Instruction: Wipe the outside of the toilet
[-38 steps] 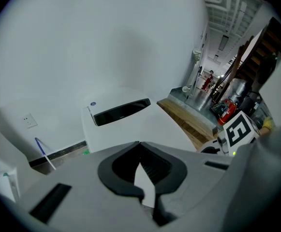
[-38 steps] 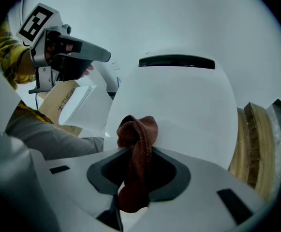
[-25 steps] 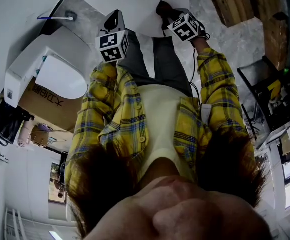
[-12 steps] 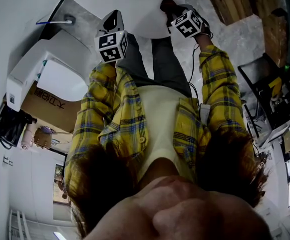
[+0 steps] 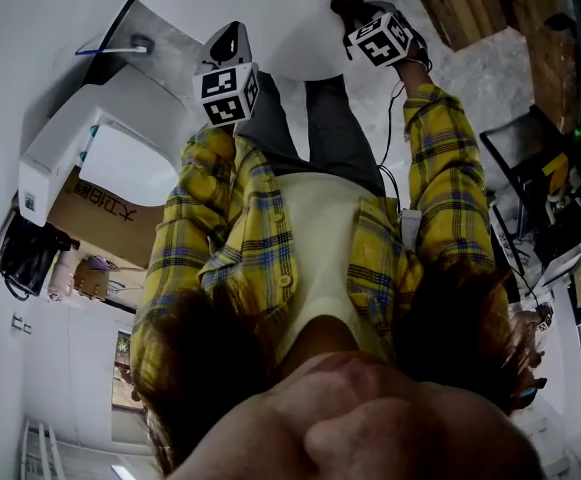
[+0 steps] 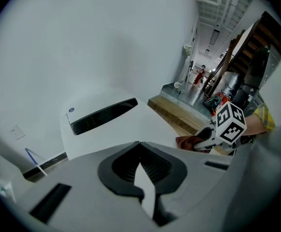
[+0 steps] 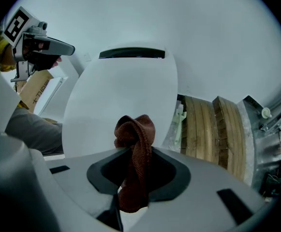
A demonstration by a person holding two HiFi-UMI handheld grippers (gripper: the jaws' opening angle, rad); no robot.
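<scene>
Toilet (image 7: 117, 93): one was counted.
Cloth (image 7: 136, 129): one, brown.
Left gripper (image 6: 139, 144): jaws were pressed together, nothing held.
Right gripper (image 7: 132, 152): jaws were clamped on the cloth.

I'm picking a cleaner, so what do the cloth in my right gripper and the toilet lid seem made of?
The cloth looks like matte reddish-brown knit or woven fabric, its ribbed texture showing; perhaps cotton or microfibre. The toilet lid is smooth white with a soft sheen and no grain, likely plastic, possibly ceramic.

Wooden planks (image 7: 204, 129) just beside toilet (image 7: 121, 93)
</scene>
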